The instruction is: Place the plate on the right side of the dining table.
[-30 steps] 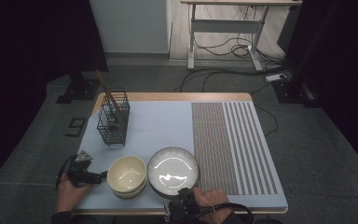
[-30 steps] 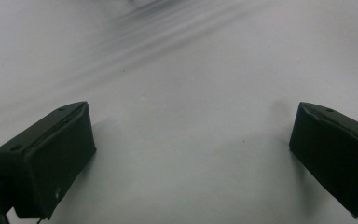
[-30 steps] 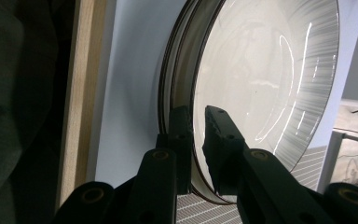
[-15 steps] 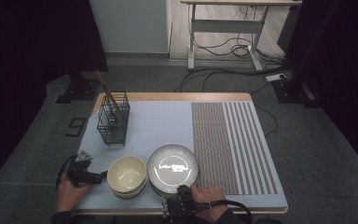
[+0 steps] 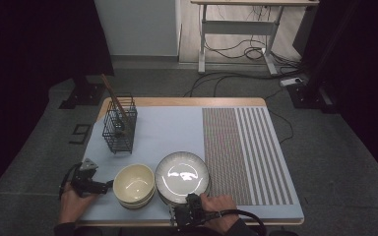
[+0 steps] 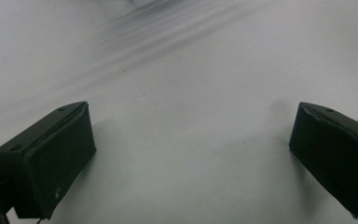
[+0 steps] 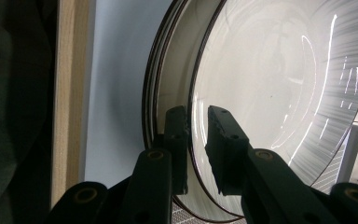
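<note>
A glossy grey plate [image 5: 182, 177] lies on top of a stack at the table's near edge. My right gripper [image 5: 189, 202] comes in from the near side and is shut on the plate's rim [image 7: 196, 112], one jaw under it and one on its inner face. In the right gripper view the top plate [image 7: 279, 70] stands slightly off the lower plates [image 7: 165, 70]. My left gripper [image 5: 108, 186] rests on the pale mat to the left of stacked cream bowls [image 5: 134, 184]. Its jaws stand wide open [image 6: 192, 106] with only the mat [image 6: 191, 60] between them.
A black wire basket [image 5: 119, 125] with wooden sticks [image 5: 112, 96] stands at the back left. A striped mat [image 5: 241, 152] covers the table's right half. The wooden table edge [image 7: 70, 93] runs close beside the plates.
The bright reflection on the top plate has changed shape, and my right hand has edged slightly at the plate's near rim. The left hand has not moved.
</note>
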`<state>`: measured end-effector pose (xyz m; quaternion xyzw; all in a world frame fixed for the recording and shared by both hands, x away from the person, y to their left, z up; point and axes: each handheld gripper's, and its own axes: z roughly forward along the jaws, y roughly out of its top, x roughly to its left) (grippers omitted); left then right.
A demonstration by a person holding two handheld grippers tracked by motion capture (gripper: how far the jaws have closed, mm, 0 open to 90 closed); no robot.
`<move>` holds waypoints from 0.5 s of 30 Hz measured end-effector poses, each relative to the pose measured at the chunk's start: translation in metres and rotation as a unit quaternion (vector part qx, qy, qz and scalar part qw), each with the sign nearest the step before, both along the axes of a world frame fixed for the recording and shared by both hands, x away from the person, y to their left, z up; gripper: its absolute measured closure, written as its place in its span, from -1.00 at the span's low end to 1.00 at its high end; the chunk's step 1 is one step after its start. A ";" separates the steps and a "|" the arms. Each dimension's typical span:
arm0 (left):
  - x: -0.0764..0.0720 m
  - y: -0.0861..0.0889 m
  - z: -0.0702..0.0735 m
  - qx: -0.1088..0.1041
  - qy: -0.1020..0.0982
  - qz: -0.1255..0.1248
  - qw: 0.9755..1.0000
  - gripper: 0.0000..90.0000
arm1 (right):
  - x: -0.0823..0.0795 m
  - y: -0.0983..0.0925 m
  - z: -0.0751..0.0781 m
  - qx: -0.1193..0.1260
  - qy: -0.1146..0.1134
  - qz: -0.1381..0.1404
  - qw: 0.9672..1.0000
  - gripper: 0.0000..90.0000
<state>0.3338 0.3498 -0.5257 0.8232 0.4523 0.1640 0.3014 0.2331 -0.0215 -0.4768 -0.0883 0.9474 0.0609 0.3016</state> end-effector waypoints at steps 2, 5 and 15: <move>0.000 0.000 0.000 0.000 0.000 0.000 1.000 -1.00 | 0.001 0.001 -0.001 -0.004 -0.007 -0.001 1.000 0.75; 0.000 0.000 0.000 0.000 0.000 0.000 1.000 -1.00 | 0.004 0.002 -0.004 -0.011 -0.017 -0.006 1.000 0.76; 0.000 0.000 0.000 0.000 0.000 -0.001 1.000 -1.00 | 0.006 0.004 -0.012 -0.015 -0.035 -0.004 0.999 0.75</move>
